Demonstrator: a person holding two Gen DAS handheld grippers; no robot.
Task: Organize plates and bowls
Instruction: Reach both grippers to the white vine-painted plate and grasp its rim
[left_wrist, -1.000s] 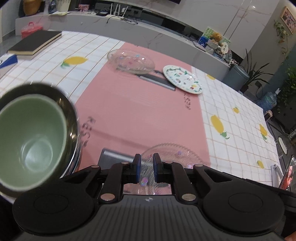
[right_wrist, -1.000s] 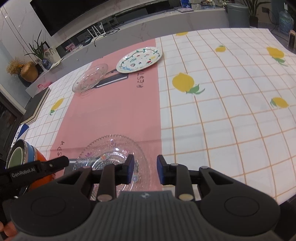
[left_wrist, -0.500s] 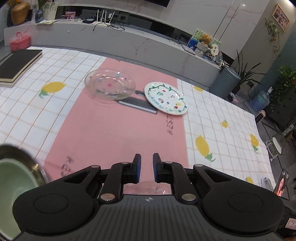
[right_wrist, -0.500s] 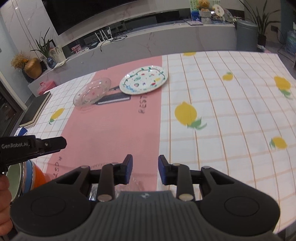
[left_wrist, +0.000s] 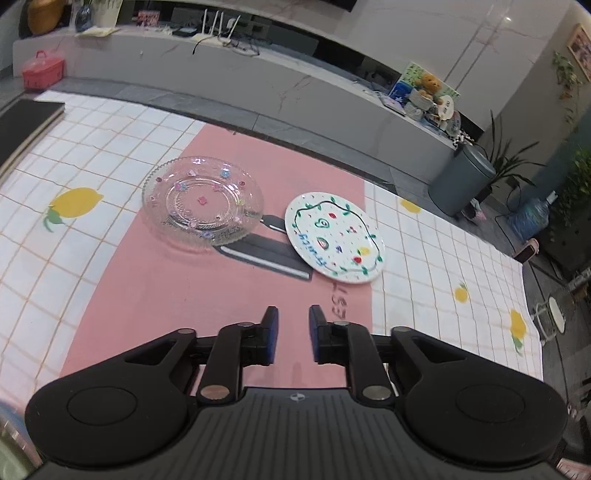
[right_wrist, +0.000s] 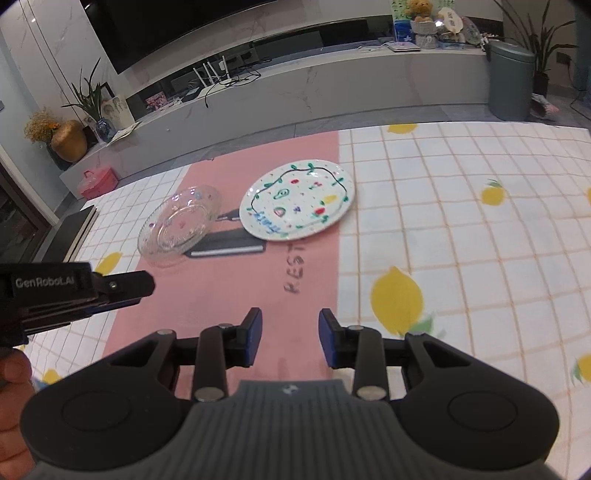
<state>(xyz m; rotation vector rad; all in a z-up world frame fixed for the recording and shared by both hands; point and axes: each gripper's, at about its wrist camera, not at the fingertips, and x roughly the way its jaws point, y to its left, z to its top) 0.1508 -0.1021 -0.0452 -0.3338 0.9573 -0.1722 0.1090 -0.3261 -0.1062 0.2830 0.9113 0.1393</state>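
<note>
I hold my left hand-held gripper (left_wrist: 291, 334) and right hand-held gripper (right_wrist: 290, 341) empty, jaws opening, short of the dark notebook (left_wrist: 264, 254), on which the glass plate (left_wrist: 203, 199) and painted plate (left_wrist: 334, 238) lean, rims raised, probably for gripping.

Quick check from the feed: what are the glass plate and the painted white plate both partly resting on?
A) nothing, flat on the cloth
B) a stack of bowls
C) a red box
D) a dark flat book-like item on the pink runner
D: the glass plate and the painted plate both overlap the dark flat item lying on the pink runner.
</note>
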